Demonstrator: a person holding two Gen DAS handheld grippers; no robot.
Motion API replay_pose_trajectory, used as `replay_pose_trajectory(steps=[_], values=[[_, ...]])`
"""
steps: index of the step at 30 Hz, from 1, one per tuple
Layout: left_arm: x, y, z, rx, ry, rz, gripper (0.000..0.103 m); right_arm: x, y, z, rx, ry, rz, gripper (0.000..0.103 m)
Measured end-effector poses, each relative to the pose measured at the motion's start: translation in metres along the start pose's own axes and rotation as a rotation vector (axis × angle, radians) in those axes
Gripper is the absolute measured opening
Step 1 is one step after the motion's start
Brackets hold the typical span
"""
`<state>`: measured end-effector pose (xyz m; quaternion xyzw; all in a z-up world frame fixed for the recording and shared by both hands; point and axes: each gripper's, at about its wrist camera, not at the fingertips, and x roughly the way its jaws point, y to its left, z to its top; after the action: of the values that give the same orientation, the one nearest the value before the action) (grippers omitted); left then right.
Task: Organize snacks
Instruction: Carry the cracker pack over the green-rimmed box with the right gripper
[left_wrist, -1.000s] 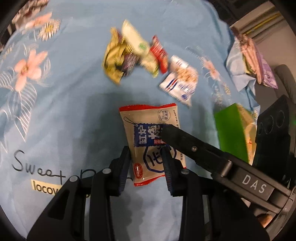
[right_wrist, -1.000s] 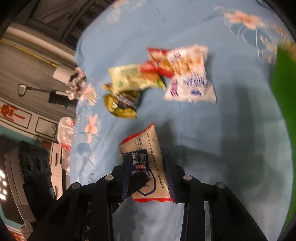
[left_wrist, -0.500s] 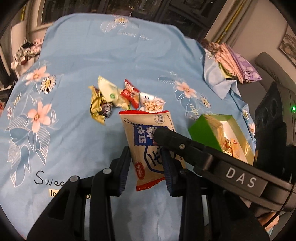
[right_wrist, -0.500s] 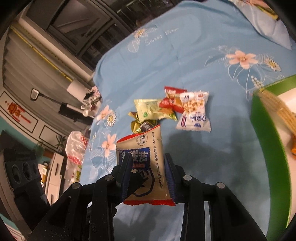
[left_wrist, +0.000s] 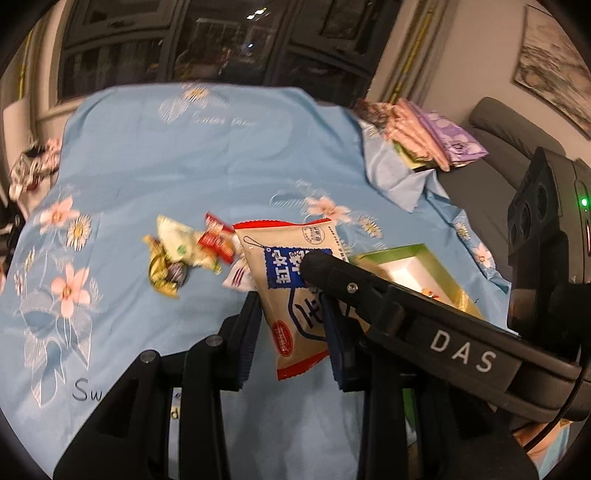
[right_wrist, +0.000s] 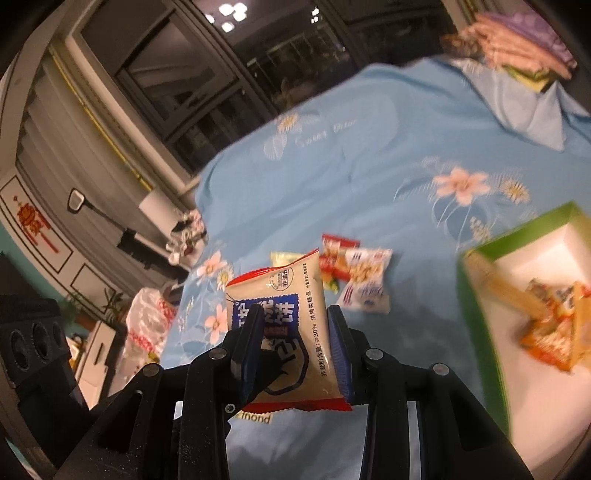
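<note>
While your left gripper (left_wrist: 291, 325) and right gripper (right_wrist: 295, 349) both clench the tan cracker packet (left_wrist: 295, 284) aloft over the blue cloth (left_wrist: 184, 158), treat it as light, crinkly and crushable; pinch its sealed edges. Loose snacks (left_wrist: 184, 254) lie left; the green box (right_wrist: 487, 314) waits right, unobstructed.

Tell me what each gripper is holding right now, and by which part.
Both grippers hold the same beige snack packet, lifted off the blue sheet. The left gripper and right gripper each clamp its lower half by the side edges, near the red bottom seal.
</note>
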<state>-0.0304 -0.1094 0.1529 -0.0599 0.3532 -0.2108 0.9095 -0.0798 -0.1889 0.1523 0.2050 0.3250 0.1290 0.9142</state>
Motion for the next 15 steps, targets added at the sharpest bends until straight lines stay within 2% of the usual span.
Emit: replay_pose_trajectory(steps=[3, 11, 15], values=[[-0.001, -0.018, 0.006, 0.046, -0.020, -0.022, 0.031, -0.018, -0.007, 0.005, 0.003, -0.049, -0.009, 0.038], [0.010, -0.071, 0.014, 0.152, -0.047, -0.131, 0.031, -0.068, -0.040, 0.013, 0.044, -0.173, -0.100, 0.038], [0.018, -0.090, 0.016, 0.192, -0.037, -0.174, 0.031, -0.084, -0.056, 0.015, 0.079, -0.211, -0.141, 0.038]])
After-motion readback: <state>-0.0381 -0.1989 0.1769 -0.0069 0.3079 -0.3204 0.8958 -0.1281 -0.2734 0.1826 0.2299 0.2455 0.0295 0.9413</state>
